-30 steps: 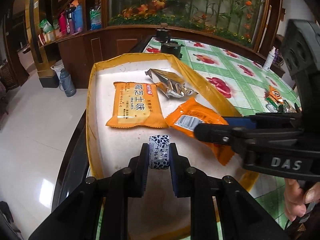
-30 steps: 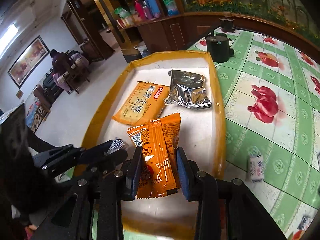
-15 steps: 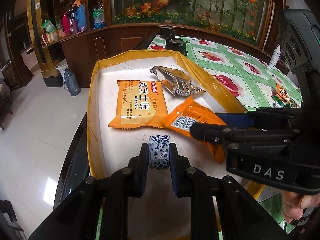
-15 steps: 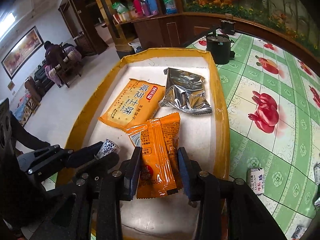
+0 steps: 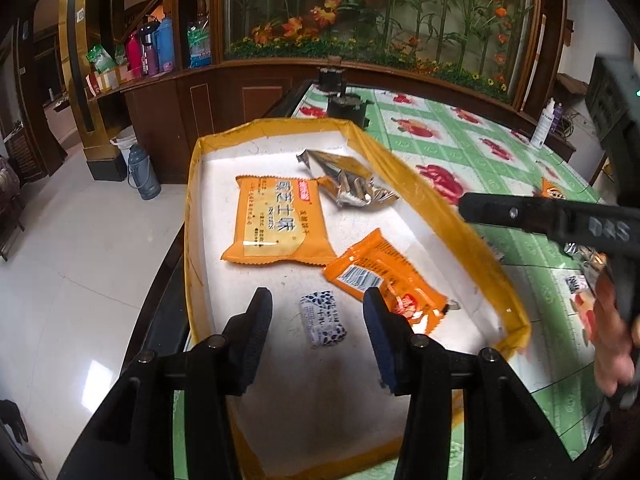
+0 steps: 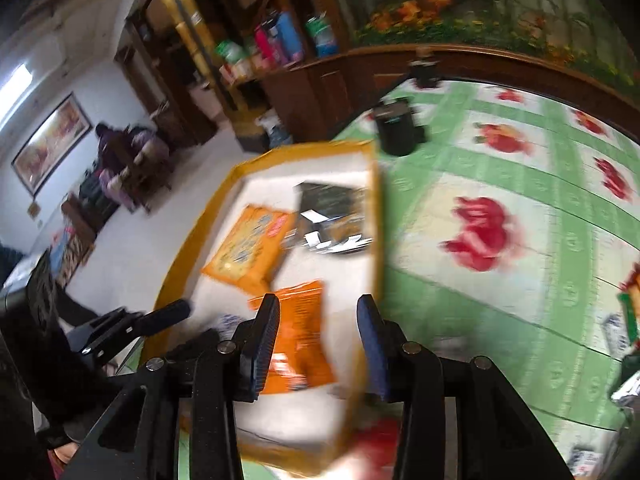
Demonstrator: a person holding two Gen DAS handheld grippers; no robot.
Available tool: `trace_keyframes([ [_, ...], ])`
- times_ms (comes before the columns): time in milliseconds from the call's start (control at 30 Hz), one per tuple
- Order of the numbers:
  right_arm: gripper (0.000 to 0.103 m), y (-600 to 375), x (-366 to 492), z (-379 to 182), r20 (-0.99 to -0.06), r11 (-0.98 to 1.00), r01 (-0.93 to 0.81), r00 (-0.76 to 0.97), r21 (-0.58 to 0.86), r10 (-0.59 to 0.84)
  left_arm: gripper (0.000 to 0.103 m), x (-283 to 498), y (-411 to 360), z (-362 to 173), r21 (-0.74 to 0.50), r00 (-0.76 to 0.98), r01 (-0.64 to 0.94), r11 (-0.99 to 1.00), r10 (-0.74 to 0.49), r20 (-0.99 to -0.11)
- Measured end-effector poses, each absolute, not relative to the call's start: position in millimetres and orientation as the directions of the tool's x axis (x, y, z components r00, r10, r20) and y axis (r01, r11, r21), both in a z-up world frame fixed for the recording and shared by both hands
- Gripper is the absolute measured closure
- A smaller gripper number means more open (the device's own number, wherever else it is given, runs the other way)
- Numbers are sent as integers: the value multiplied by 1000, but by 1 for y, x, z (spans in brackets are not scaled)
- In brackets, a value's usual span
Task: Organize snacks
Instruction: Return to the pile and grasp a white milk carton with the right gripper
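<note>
Across the green tablecloth (image 5: 472,152) my tray (image 5: 404,168) holds four snacks, loose ones (image 6: 624,320) remain outside, and both the left gripper (image 5: 318,320) and right gripper (image 6: 318,320) gape empty, jaws just opened.

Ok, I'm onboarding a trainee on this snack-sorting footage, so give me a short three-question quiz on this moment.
1. True or false: the left gripper is clamped on the small blue-and-white patterned candy packet.
2. How many snack packets lie in the yellow-rimmed white tray?
3. Which packet lies farthest from the left gripper: A) the large orange biscuit packet, B) the crinkled silver foil packet, C) the narrow orange snack bar packet?

Key: 1 false, its jaws have just been opening and the packet lies loose between them; 2 four; 3 B.
</note>
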State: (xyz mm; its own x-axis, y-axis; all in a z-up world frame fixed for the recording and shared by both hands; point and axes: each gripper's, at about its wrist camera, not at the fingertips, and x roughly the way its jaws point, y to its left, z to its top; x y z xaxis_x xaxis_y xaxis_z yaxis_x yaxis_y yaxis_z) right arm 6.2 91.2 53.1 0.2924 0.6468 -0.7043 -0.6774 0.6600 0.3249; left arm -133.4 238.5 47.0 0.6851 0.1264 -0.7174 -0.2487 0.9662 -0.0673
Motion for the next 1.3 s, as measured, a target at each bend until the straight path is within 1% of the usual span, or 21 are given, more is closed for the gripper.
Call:
trace_keyframes([
  [200, 65, 55, 41, 39, -737, 749, -579, 343, 322, 582, 57, -138, 222, 57, -62, 703, -214, 975, 110, -703],
  [233, 72, 55, 43, 36, -748, 753, -582, 342, 306, 568, 57, -138, 219, 58, -59, 704, -208, 976, 108, -702],
  [300, 74, 59, 45, 26, -777, 758, -591, 327, 277, 538, 57, -138, 213, 61, -55, 707, -197, 979, 103, -700],
  [333, 82, 62, 46, 21, -785, 752, -599, 311, 276, 536, 57, -138, 211, 62, -53, 708, -192, 980, 101, -699],
  [367, 86, 63, 46, 18, -790, 748, -605, 303, 272, 533, 57, -138, 207, 63, -50, 709, -187, 981, 100, -698],
  [433, 87, 67, 45, 14, -798, 753, -617, 325, 228, 508, 57, -139, 202, 66, -48, 713, -174, 984, 92, -695],
  [467, 91, 67, 44, 14, -802, 749, -624, 321, 220, 503, 57, -140, 199, 66, -47, 714, -168, 985, 88, -695],
  [667, 91, 54, 27, 12, -820, 718, -664, 282, 208, 498, 57, -140, 183, 73, -45, 726, -123, 991, 59, -685],
  [767, 91, 35, 6, 13, -827, 689, -695, 251, 208, 503, 57, -139, 172, 77, -63, 731, -88, 994, 21, -682],
  [867, 91, 10, -7, 13, -833, 679, -693, 212, 241, 511, 56, -137, 161, 80, -85, 732, -50, 995, -21, -681],
  [933, 91, -12, -11, 21, -808, 681, -685, 231, 261, 542, 53, -135, 154, 82, -124, 728, -19, 992, -71, -682],
  [1000, 91, -37, -6, 30, -786, 711, -655, 288, 255, 548, 51, -128, 144, 82, -156, 716, 14, 988, -119, -688],
  [1033, 91, -44, -5, 32, -779, 721, -643, 303, 258, 549, 48, -124, 138, 82, -171, 708, 25, 985, -138, -692],
  [1100, 91, -66, 7, 37, -757, 746, -600, 334, 288, 561, 46, -110, 126, 79, -204, 686, 37, 978, -174, -706],
  [1167, 91, -80, 16, 38, -742, 765, -563, 359, 313, 567, 46, -97, 114, 73, -207, 666, 49, 977, -186, -723],
  [1300, 91, -104, 27, 35, -675, 755, -529, 396, 387, 623, 46, -68, 98, 59, -186, 617, 27, 982, -162, -770],
])
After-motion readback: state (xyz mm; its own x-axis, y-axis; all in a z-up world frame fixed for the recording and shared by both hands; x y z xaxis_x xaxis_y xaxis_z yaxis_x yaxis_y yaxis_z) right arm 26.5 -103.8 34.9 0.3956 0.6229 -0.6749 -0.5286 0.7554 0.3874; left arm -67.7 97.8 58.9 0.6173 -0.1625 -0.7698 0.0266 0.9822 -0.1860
